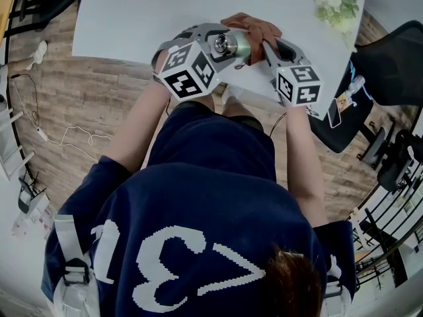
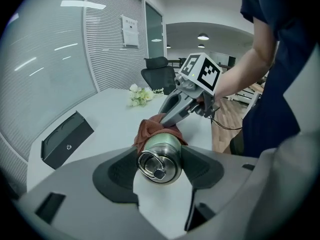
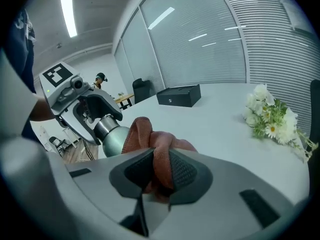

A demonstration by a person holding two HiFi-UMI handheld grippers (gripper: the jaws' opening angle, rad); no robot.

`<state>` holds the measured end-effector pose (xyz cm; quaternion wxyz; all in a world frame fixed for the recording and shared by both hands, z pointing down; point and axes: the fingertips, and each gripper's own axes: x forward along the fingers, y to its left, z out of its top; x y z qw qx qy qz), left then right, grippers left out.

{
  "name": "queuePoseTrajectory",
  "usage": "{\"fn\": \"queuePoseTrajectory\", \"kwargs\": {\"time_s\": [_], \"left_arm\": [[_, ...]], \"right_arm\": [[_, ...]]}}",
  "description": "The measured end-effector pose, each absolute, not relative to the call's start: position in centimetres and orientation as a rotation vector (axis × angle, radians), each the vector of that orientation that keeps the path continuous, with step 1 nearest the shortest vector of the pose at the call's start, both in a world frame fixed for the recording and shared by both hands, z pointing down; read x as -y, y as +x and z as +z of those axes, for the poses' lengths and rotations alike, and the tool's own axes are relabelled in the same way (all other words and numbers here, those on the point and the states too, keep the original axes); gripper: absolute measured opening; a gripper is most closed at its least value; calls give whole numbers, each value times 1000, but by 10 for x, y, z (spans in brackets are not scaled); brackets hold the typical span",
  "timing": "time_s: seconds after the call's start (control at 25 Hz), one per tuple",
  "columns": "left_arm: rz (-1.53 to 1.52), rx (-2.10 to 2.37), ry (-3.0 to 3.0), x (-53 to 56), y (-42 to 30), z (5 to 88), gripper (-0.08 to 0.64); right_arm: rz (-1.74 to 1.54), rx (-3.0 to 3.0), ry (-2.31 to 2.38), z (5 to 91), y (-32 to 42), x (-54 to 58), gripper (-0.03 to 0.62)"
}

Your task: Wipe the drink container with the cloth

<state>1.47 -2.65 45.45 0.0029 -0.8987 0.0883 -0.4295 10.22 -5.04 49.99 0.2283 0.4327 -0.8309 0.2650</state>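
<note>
While the left tongs [image 2: 160, 170] clenched the capped end of the drink container [image 3: 112, 140], which they held over the near edge of the white table [image 3: 215, 129], the right tongs [image 3: 159, 173] gripped the rust-brown cloth [image 3: 150, 136]. The cloth was bunched against the container's green body, at the end away from its cap. White flowers [image 3: 270, 116] and a black box [image 3: 179, 95] sat on the table well beyond the container.
</note>
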Motion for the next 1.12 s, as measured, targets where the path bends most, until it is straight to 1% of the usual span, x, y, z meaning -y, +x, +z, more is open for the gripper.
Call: {"fn": "queuePoseTrajectory", "kwargs": {"time_s": [0.52,1.12], "left_arm": [[-1355,-56,-2627,20,23,454,275],[-1286,124,-2455,10,31,452,275]], "right_arm": [[649,2431,1091,451,62,60,90],[781,2252,1173,507,108,44,89]]}}
